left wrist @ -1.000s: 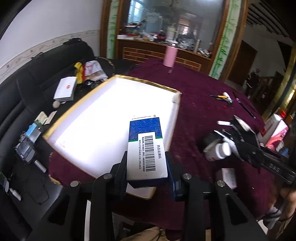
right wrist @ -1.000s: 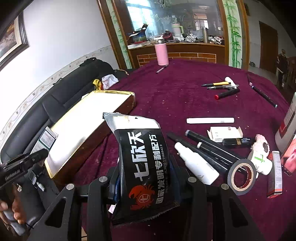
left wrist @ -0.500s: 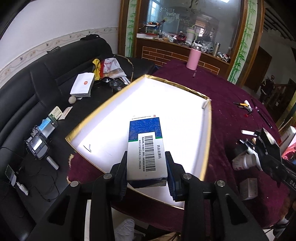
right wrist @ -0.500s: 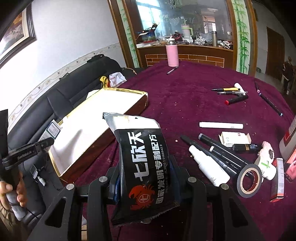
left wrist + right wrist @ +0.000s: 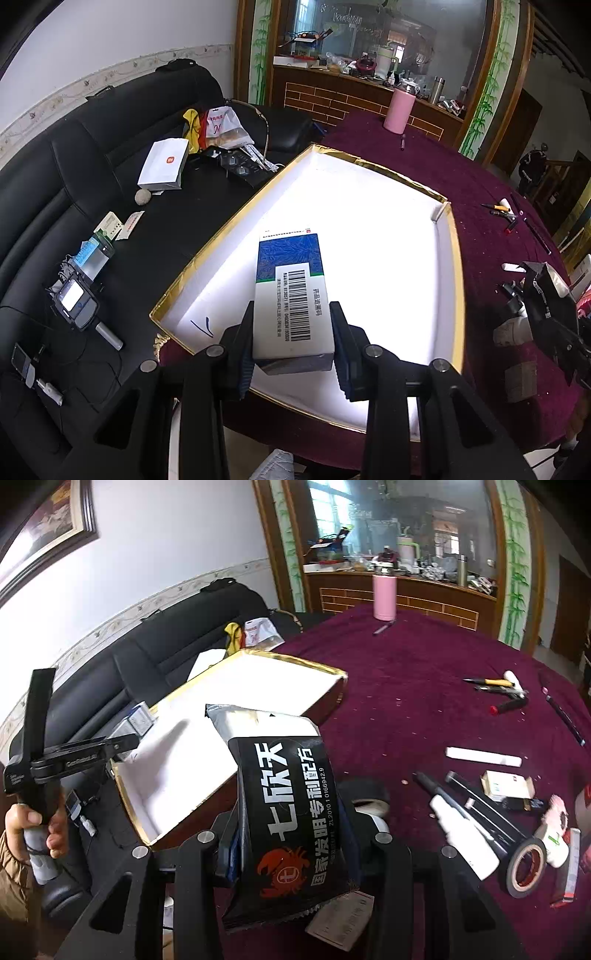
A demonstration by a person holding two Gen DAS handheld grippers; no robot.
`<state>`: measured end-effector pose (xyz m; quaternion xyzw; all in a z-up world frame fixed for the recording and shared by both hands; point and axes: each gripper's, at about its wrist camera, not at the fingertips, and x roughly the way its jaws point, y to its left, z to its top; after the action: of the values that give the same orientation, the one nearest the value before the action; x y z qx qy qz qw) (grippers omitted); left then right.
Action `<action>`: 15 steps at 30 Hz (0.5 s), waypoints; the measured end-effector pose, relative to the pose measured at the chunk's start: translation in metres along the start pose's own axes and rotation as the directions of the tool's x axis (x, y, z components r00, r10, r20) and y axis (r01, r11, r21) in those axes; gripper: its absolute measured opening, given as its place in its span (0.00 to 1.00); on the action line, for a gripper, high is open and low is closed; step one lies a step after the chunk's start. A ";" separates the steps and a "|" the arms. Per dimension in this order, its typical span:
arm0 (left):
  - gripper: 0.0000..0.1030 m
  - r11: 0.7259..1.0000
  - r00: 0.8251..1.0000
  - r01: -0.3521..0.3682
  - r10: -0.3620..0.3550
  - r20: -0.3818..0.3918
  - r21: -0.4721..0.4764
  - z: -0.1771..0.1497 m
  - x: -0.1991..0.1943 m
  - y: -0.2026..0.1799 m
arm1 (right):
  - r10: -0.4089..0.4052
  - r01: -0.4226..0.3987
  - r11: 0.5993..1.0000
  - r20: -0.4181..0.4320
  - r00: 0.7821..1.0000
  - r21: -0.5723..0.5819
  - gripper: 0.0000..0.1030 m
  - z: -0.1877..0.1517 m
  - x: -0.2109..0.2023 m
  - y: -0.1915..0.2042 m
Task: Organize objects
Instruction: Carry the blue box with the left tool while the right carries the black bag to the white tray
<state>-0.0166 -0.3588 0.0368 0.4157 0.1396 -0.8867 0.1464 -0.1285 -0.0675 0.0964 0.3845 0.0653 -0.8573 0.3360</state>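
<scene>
The left gripper (image 5: 291, 347) was clenched on a blue-and-white carton (image 5: 291, 291), held at lower centre of the left wrist view, above the near end of the gold-rimmed white box (image 5: 456, 280). The right gripper (image 5: 291, 834) was clamped around a black foil packet (image 5: 286, 812) at lower centre of its own view, with the box to the upper left and the purple tablecloth (image 5: 406, 686) littered with pens, tape and small cartons to the right. The step in hand looked like delivery — both items being brought to the box. Next, the carton probably needed lowering flat onto the white floor before the jaws released — the packet could follow beside it.
</scene>
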 end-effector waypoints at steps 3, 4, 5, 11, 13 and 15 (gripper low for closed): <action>0.34 1.000 1.000 0.011 -0.011 -0.016 0.008 0.004 0.007 0.005 | 0.014 -0.014 1.000 -0.009 1.000 -0.025 0.46 0.004 0.007 0.014; 0.34 1.000 1.000 0.013 -0.013 -0.021 0.012 0.005 0.009 0.007 | 0.019 -0.019 0.999 -0.011 1.000 -0.035 0.46 0.006 0.010 0.019; 0.34 1.000 1.000 0.014 -0.014 -0.027 0.018 0.006 0.012 0.008 | 0.024 -0.025 0.999 -0.014 1.000 -0.047 0.46 0.008 0.013 0.026; 0.34 0.999 0.998 0.021 -0.019 -0.054 0.048 0.013 0.028 0.012 | 0.052 -0.056 0.992 -0.043 0.998 -0.110 0.46 0.025 0.040 0.065; 0.34 0.998 0.998 0.023 -0.020 -0.065 0.054 0.014 0.034 0.013 | 0.052 -0.062 0.990 -0.079 0.995 -0.124 0.46 0.030 0.058 0.077; 0.34 0.998 0.997 0.024 -0.020 -0.073 0.056 0.014 0.039 0.015 | 0.043 -0.057 0.989 -0.105 0.994 -0.134 0.46 0.034 0.071 0.084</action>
<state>-0.0447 -0.3838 0.0133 0.4498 0.1239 -0.8764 0.1195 -0.1306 -0.1815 0.0823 0.4052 0.1314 -0.8215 0.3792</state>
